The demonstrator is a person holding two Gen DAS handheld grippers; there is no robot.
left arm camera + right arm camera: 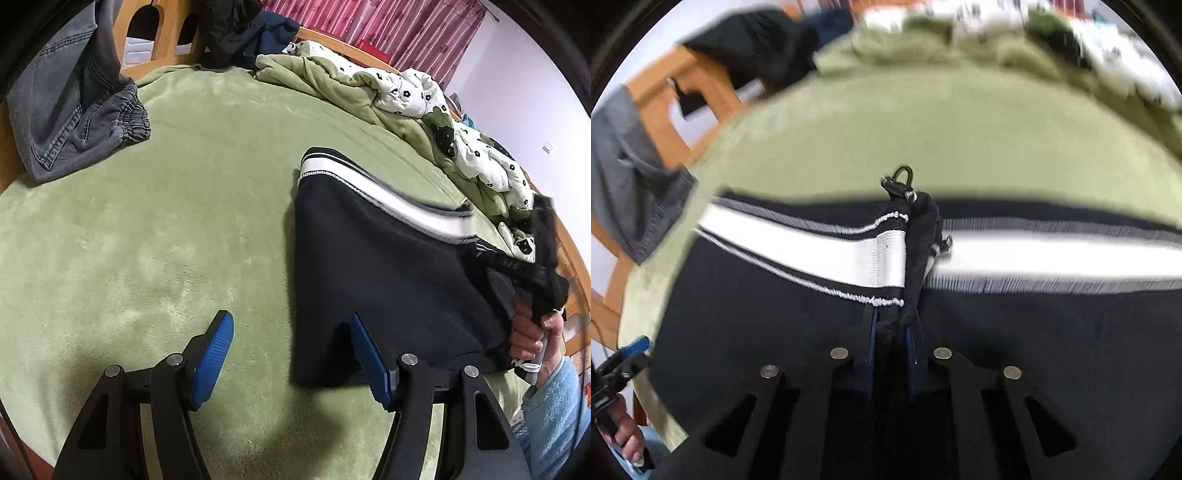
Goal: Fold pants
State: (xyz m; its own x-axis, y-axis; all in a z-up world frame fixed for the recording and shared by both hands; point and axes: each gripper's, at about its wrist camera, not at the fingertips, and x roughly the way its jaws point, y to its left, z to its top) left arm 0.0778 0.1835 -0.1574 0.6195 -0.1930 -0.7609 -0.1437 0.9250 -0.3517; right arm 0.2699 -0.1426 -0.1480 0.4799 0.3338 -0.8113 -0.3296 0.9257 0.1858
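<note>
Pants [388, 280], black with a white side stripe, lie on the green bedspread [166, 240], soft and floppy (they'll sag wherever unsupported). The right gripper [892, 354] is clamped on a bunched edge; the left gripper [291, 362] gapes wide, empty, beside the hem. Best gripped at corners.

- Left gripper [291, 360]: jaws spread wide, blue pads [216, 360] apart, nothing between them, pointing toward twelve o'clock.
- Right gripper [892, 363]: jaws clamped tight on dark fabric.
- Right hand [535, 334]: at four o'clock, wrapped around its handle.
</note>
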